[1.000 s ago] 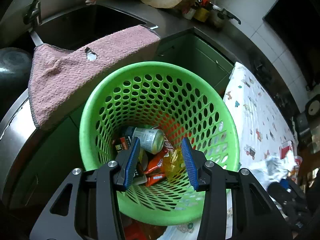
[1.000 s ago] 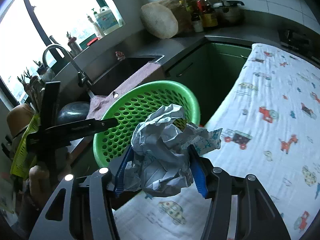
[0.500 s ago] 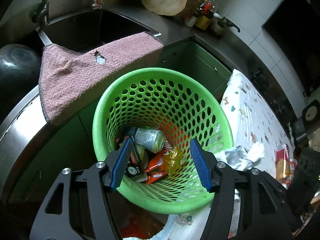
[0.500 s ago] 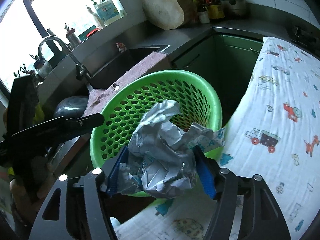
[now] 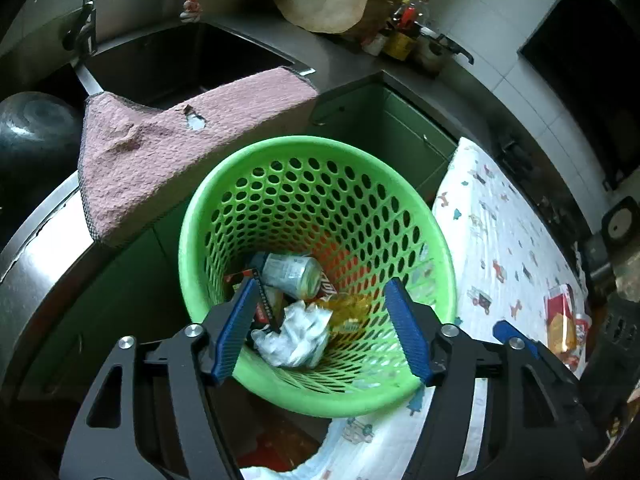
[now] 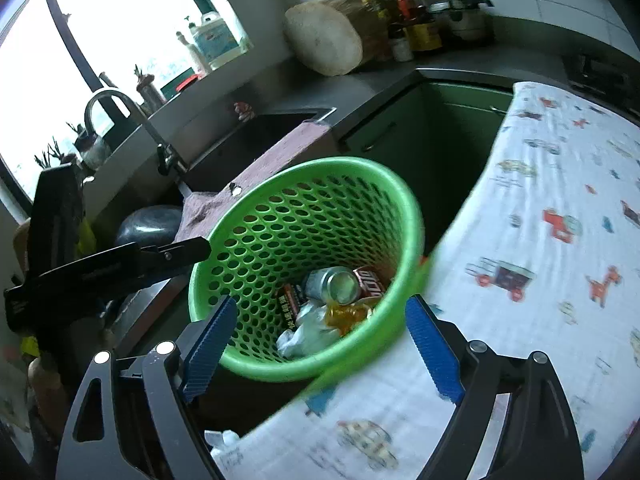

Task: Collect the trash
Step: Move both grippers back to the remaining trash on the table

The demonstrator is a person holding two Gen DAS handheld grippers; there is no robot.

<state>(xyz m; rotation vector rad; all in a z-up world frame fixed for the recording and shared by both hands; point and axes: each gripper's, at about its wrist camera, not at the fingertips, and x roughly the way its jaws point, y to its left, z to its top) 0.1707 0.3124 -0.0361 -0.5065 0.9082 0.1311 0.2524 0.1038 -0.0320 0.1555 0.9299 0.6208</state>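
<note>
- A second ago the right gripper point(image 6: 320, 340) was clamped on the crumpled ball of white printed paper point(image 5: 294, 334); now its blue ridged jaws are spreading apart with nothing between them, and the paper lies at the bottom of the round green perforated plastic basket point(image 5: 224, 208).
- The left gripper point(image 5: 324, 328) has also widened since a second ago. Its jaws are opening, bare, and hover above the basket's near rim; in the right wrist view its black arm reaches in beside the basket's left edge point(image 6: 120, 264).
- The basket looks smaller in the left wrist view than a second ago, and more of the kitchen counter shows around it.
- Inside the basket, the paper ball sits nearest the camera, touching a crinkled clear yellow wrapper point(image 5: 352, 312) on its right.
- Behind them a dented silver drinks can point(image 5: 292, 272) lies on its side, open end facing right.
- Red and dark snack wrappers point(image 6: 366, 280) lie under and beside the can; they carry white lettering, too small and blurred to read.
- A worn pink towel with a small hole point(image 5: 160, 160) hangs over the steel sink's edge, just behind the basket.
- A white cloth printed with small cars and animals point(image 6: 540, 220) covers the surface to the right of the basket; the basket's rim overlaps its edge.
- At the far right of that cloth lies a red and yellow packet point(image 5: 564, 320), its print unreadable.
</note>
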